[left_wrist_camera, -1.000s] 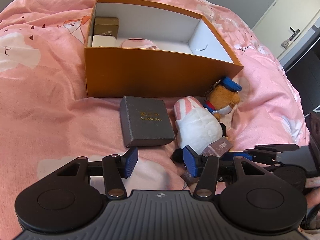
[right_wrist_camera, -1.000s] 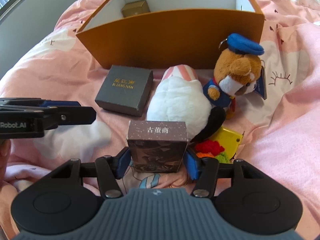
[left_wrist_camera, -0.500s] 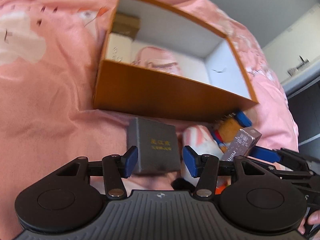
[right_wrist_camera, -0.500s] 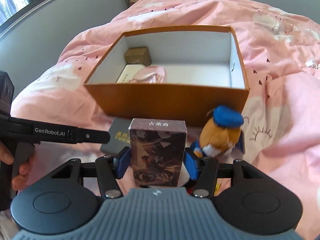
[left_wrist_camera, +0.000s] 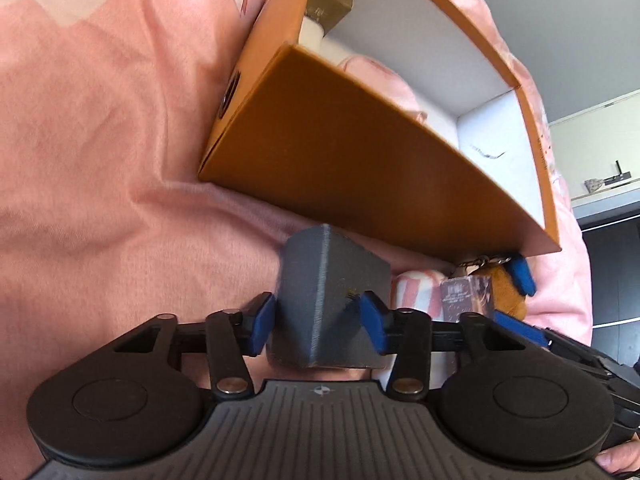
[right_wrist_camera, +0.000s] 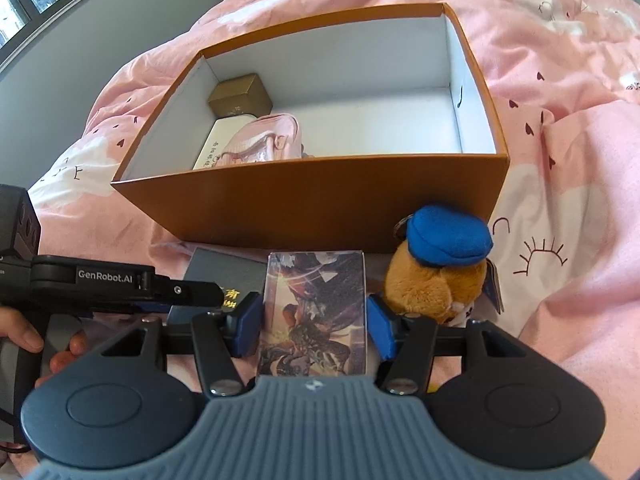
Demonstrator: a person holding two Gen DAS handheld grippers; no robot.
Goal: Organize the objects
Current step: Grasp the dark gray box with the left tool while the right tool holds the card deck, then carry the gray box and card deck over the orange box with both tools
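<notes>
My left gripper (left_wrist_camera: 318,322) is shut on a grey gift box (left_wrist_camera: 326,300), tilted and lifted in front of the orange box (left_wrist_camera: 360,160). My right gripper (right_wrist_camera: 312,322) is shut on a dark illustrated card box (right_wrist_camera: 314,312), held upright before the orange box's (right_wrist_camera: 320,196) front wall. Inside the orange box lie a gold box (right_wrist_camera: 240,94), a white box (right_wrist_camera: 224,138) and a pink pouch (right_wrist_camera: 268,140). The left gripper (right_wrist_camera: 184,292) and its grey box (right_wrist_camera: 216,272) show at the left of the right wrist view.
A brown plush toy with a blue cap (right_wrist_camera: 444,264) lies against the orange box's front right corner. A pink-striped white plush (left_wrist_camera: 416,292) lies beside it. Everything rests on a pink bedspread (right_wrist_camera: 560,160). The right half of the orange box floor is bare.
My left gripper closed on the grey gift box and lifted it, tilting it. My right gripper has raised the card box higher and closer to the orange box.
</notes>
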